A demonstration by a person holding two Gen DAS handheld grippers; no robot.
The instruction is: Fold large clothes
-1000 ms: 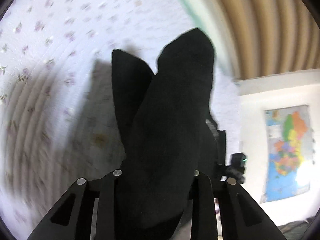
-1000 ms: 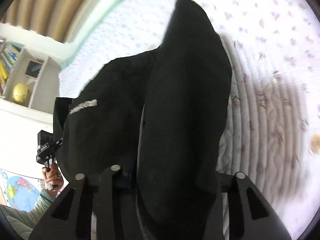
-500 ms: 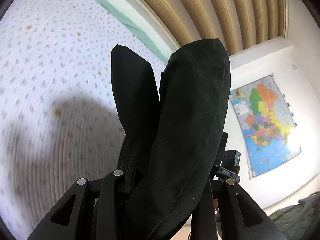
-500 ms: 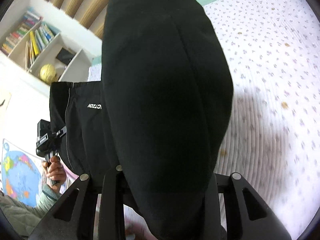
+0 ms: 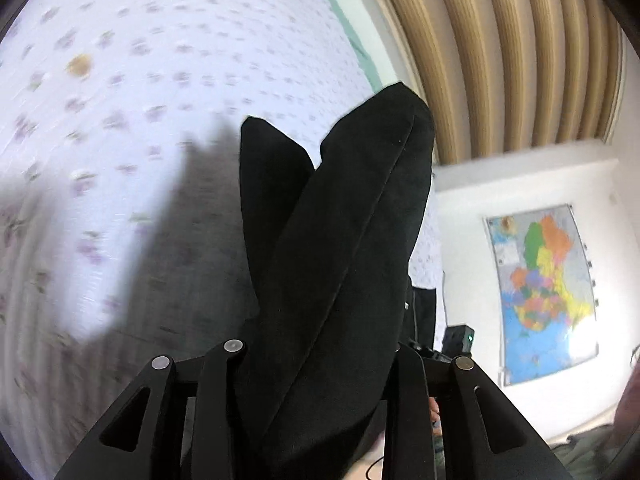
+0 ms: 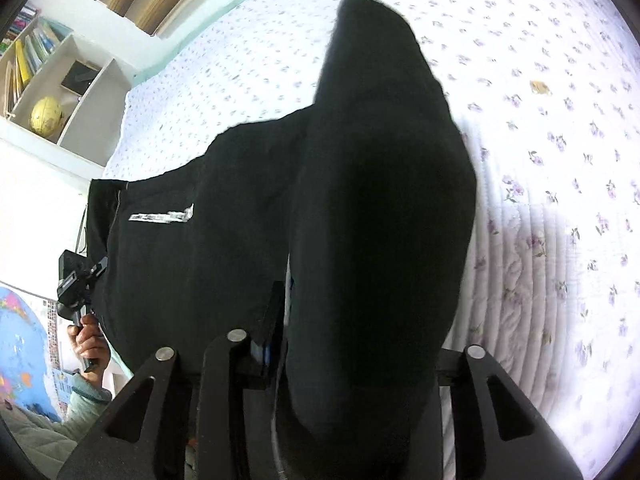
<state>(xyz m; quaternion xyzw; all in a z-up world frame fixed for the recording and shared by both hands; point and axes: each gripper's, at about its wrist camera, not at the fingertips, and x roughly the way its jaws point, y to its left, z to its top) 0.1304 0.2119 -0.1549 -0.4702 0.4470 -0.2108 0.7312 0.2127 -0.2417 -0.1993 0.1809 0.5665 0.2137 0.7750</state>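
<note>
A large black garment (image 5: pixel 340 248) hangs between my two grippers above a bed. My left gripper (image 5: pixel 316 364) is shut on one edge of it; the cloth bunches up over the fingers and hides the tips. My right gripper (image 6: pixel 340 344) is shut on another edge of the same black garment (image 6: pixel 384 208), which drapes thickly over its fingers. In the right wrist view the garment spreads left with a white printed stripe (image 6: pixel 160 216), reaching the left gripper (image 6: pixel 76 280) held in the person's hand.
The bed has a white quilt with small purple flowers (image 6: pixel 560 160) (image 5: pixel 120 120) under the garment. A beige ribbed headboard (image 5: pixel 500 60), a wall map (image 5: pixel 540 292) and a white bookshelf with a globe (image 6: pixel 46 116) stand around it.
Both grippers tilted back down toward the bed after pointing higher at the wall half a second ago. The garment stays gripped in both and its shadow falls on the quilt again.
</note>
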